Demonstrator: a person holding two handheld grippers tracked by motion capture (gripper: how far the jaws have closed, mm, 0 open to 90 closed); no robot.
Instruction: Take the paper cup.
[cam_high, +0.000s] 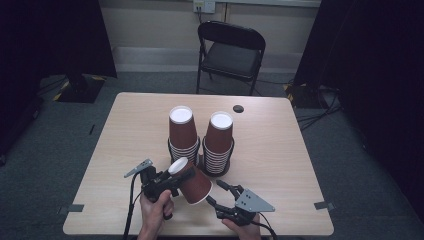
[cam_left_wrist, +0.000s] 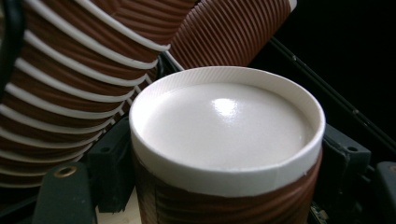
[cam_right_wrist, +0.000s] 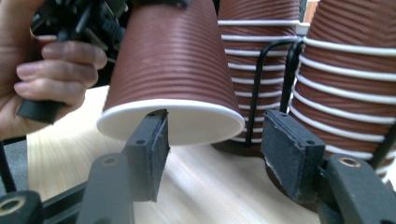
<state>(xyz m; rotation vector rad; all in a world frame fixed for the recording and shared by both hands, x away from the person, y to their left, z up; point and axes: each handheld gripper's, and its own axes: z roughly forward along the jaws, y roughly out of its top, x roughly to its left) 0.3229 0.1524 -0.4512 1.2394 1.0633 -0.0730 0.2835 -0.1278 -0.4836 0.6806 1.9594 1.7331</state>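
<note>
A single brown ribbed paper cup (cam_high: 194, 183) hangs upside down and tilted over the table's front. My left gripper (cam_high: 169, 181) is shut on the cup's narrow base end. In the left gripper view its white bottom (cam_left_wrist: 224, 126) sits between the two pads (cam_left_wrist: 109, 172). My right gripper (cam_high: 216, 192) stands open just right of the cup's wide rim. In the right gripper view the cup (cam_right_wrist: 173, 65) hangs above and left of the gap between the open jaws, and its white rim passes just behind the left pad (cam_right_wrist: 150, 149). Nothing lies between the right gripper's (cam_right_wrist: 219, 154) pads.
Two stacks of the same cups, upside down, stand in black wire holders mid-table: the left stack (cam_high: 182, 134) and the right stack (cam_high: 218, 142). A black folding chair (cam_high: 229, 52) stands beyond the table (cam_high: 285, 150). A dark grommet (cam_high: 238, 108) marks the far edge.
</note>
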